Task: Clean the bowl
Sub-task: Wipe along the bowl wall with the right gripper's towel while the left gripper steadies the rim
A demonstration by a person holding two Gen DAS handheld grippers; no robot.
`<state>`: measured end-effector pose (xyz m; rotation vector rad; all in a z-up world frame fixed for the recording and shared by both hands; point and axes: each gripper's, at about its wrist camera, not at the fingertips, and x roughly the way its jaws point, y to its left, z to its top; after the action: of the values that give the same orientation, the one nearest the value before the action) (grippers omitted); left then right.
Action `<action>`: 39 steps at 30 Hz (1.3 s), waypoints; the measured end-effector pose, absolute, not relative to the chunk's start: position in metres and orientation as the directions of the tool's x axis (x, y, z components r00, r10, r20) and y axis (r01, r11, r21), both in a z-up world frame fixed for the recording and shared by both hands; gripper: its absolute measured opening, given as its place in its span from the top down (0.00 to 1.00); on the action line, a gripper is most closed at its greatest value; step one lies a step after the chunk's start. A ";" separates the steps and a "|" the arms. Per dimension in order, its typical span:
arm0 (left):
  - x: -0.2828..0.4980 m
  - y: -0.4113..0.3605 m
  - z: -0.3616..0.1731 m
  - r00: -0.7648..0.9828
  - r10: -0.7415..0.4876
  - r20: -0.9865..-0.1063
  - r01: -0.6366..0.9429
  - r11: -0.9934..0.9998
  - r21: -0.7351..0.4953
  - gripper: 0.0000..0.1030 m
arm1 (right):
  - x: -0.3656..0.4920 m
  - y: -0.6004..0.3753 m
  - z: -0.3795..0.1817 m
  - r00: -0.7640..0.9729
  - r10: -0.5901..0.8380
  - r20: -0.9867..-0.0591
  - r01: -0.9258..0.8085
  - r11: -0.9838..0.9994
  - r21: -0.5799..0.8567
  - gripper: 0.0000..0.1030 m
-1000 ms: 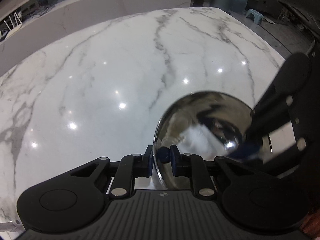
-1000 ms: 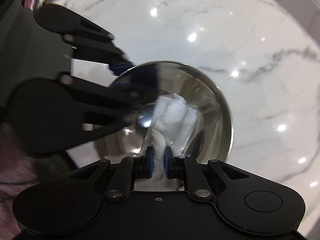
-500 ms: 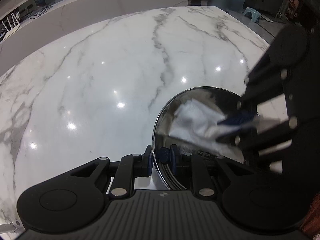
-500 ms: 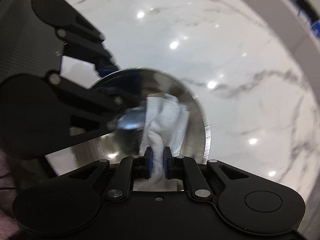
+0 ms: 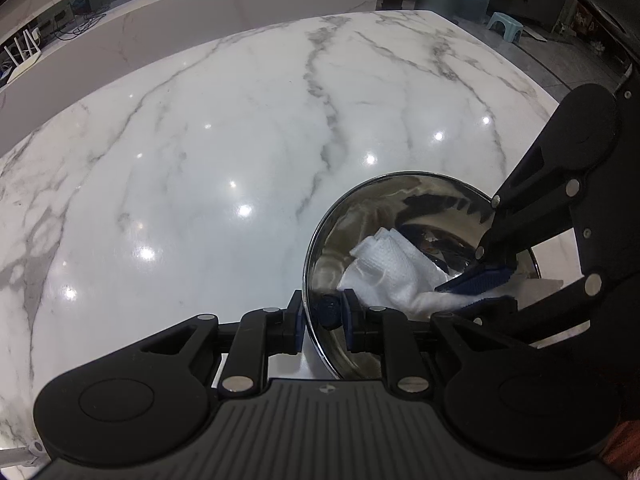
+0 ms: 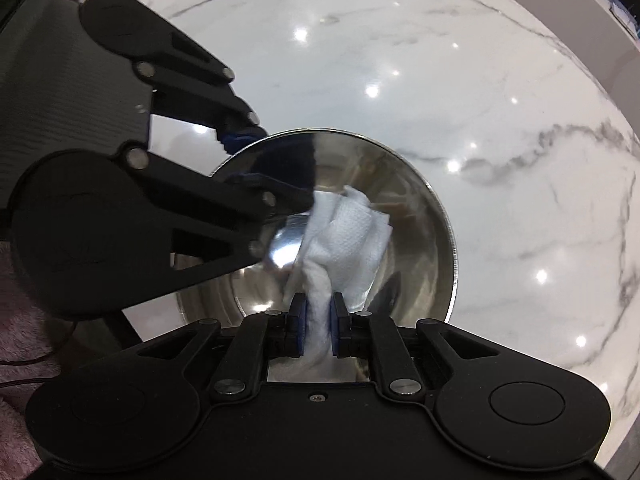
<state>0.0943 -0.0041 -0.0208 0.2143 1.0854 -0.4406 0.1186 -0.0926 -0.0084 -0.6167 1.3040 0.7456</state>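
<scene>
Two grippers work the steel bowl (image 5: 400, 216) near the counter's (image 5: 200, 160) right edge. Left gripper (image 5: 322, 314) pinches its rim; right gripper (image 6: 318, 314) clamps a paper towel (image 6: 348, 236), now shifted toward that rim. Wiping appears mid-stroke; residue is indiscernible.

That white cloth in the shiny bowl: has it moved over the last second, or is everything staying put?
The white cloth, pinched in the right gripper, swept across the inside of the bowl, from the far side toward the near wall in the left view. Nothing was let go: the left gripper stays clamped on the rim, the bowl on the marble table.
</scene>
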 end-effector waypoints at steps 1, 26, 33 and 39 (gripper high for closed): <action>0.094 -0.005 -0.021 0.385 -0.237 -0.892 0.448 0.893 -0.044 0.82 | 0.120 -0.094 -0.009 0.098 0.138 -0.985 -0.776 0.630 0.011 0.90; 0.091 0.002 -0.021 0.366 -0.275 -0.889 0.447 0.890 -0.091 0.84 | 0.155 -0.131 -0.028 0.001 0.200 -0.980 -0.748 0.651 0.132 0.90; 0.091 0.002 -0.021 0.365 -0.272 -0.890 0.451 0.888 -0.086 0.84 | 0.164 -0.138 -0.028 0.134 0.063 -0.989 -0.801 0.594 -0.071 0.90; 0.090 0.002 -0.021 0.366 -0.271 -0.890 0.455 0.887 -0.083 0.83 | 0.188 -0.155 -0.037 0.135 0.114 -0.984 -0.772 0.635 -0.032 0.90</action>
<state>0.0898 0.0015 -0.0206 0.1890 1.1024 -0.4697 0.1878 -0.1553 -0.0366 -0.6372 1.2847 0.7085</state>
